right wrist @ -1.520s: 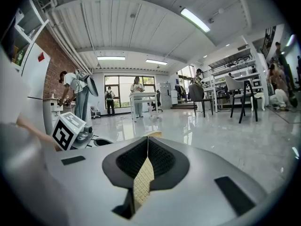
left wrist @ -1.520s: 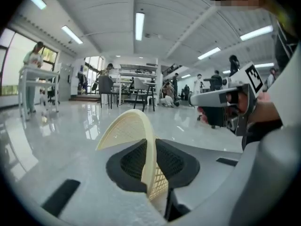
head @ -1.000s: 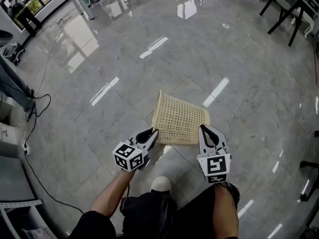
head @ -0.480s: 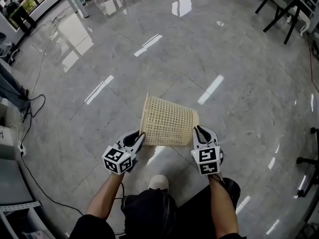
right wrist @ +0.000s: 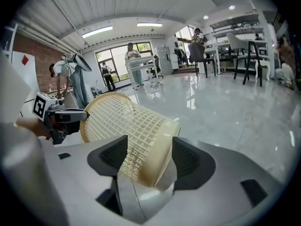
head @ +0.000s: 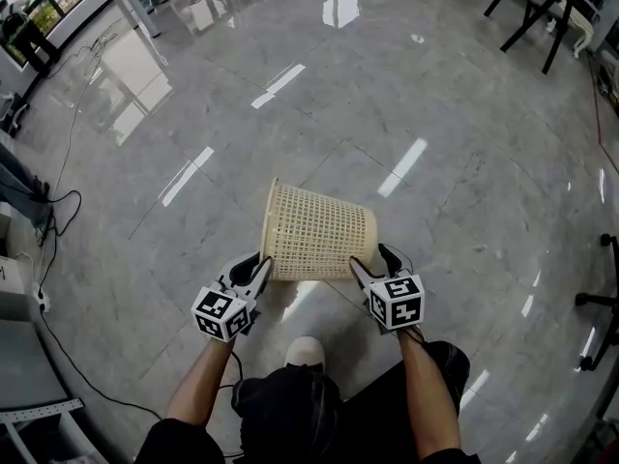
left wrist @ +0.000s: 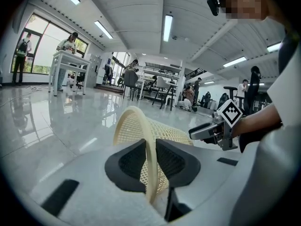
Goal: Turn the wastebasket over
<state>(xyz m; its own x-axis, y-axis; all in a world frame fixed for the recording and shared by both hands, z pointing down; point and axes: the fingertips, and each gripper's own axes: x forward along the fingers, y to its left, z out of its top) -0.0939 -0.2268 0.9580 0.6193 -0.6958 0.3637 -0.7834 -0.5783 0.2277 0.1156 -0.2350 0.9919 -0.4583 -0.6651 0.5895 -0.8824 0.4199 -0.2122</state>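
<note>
The grey marble floor (head: 464,162) is filling nearly the whole head view and is reflecting the ceiling lamps as bright stripes. In the middle of the frame the cream lattice wastebasket (head: 314,232) is turned on its side, with its open rim pointing to the left and its closed bottom to the right; whether it is touching the floor I cannot tell. I am holding my left gripper (head: 259,267) at its lower left. Its jaws have just been opening a little, yet the rim is sitting between them in a narrow gap and both pads are lying against it. My right gripper (head: 370,259) is at the lower right, at the bottom end of the basket. Its jaws have just been opening and are standing wide. The bottom edge is between them, but a gap is showing beside one pad, so they are not pressing on it. Near the lower edge of the frame the toe of my white shoe (head: 307,349) is showing.
</note>
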